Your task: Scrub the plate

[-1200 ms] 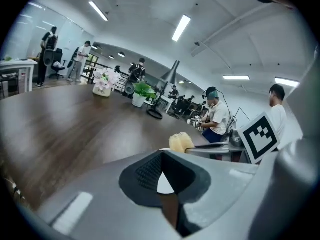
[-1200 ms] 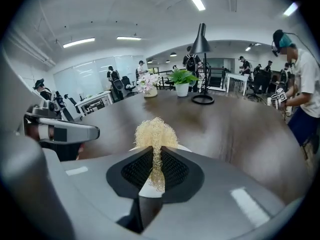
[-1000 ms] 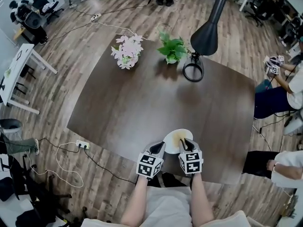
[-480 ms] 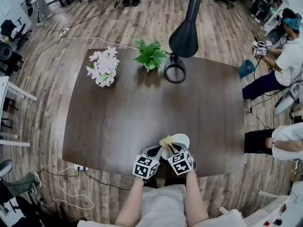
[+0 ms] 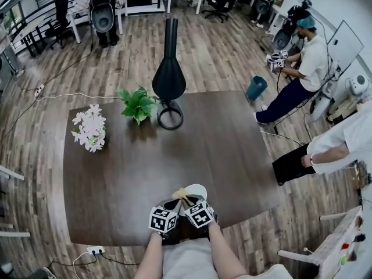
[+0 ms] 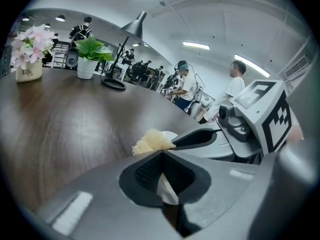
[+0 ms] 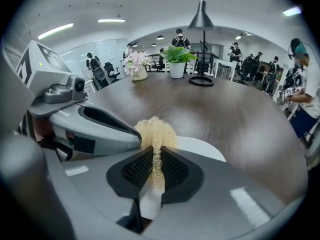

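A white plate [image 5: 197, 190] lies at the near edge of the dark table [image 5: 145, 161]. My left gripper [image 5: 174, 204] is shut on the plate's near rim, which shows as a thin white edge [image 6: 167, 191] between its pads. My right gripper [image 5: 187, 201] is shut on a yellow mesh scrubber [image 7: 155, 131], whose tuft sticks out past the jaws over the plate [image 7: 202, 148]. The scrubber [image 6: 151, 141] also shows in the left gripper view, just ahead of the left gripper [image 6: 162, 156]. The two grippers sit side by side, nearly touching, and hide most of the plate.
At the table's far side stand a pink flower pot [image 5: 89, 128], a green plant [image 5: 137, 104] and a black lamp [image 5: 169, 77] on a ring base. People sit and stand to the right [image 5: 302, 57], with desks and chairs around.
The head view has swung, so the table now sits lower and further left. Both grippers stay at the plate on the near edge, and the scrubber tuft now shows at the plate's left side.
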{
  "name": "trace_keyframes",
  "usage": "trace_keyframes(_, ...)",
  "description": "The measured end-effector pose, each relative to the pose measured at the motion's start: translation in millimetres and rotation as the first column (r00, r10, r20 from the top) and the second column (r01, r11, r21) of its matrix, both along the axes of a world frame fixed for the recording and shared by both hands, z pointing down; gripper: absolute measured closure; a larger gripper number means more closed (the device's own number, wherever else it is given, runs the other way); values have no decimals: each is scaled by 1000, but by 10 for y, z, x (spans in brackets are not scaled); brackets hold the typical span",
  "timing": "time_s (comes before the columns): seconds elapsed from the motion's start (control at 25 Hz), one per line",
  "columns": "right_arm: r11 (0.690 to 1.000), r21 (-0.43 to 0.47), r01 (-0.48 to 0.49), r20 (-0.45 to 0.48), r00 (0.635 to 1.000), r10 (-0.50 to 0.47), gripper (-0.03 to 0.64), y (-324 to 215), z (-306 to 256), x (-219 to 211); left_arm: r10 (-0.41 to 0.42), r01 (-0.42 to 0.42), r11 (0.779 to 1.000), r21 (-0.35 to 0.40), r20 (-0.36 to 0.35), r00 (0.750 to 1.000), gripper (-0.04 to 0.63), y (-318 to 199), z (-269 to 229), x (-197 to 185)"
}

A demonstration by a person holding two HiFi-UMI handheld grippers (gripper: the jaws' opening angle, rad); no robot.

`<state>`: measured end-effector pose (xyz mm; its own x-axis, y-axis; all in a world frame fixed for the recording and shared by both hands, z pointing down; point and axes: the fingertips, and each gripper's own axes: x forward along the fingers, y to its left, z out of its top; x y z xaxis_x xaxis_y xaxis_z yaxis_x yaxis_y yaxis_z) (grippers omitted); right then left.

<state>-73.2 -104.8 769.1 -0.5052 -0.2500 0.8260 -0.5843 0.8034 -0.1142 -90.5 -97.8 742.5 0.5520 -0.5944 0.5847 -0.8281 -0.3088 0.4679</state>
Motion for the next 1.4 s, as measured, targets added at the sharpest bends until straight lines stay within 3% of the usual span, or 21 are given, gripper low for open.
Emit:
trace_keyframes(0.16,999,-3,-39,14,999,39,549,20,9,-9,38,-38,999,12,40,998,594,7,9,-18)
trace_keyframes(0.76,994,17,-109,61,992,107,549,-54,3,26,40,-40,999,-7,52,998,595,138,122,79)
trace_keyframes(1.04,990,-18,-139,66,988,140,549,-95,6,28,42,-42,999,0,37,998,595,148,137,57)
trace_keyframes(1.24,986,-65,-154,82,984,159,549,-132,26,25,80,-81,997,9,70,994,594,154,152,83)
trace_keyframes(1.4,972,-92,-217,109,968,227,549,-196,-9,20,116,-118,993,31,61,991,594,196,102,122)
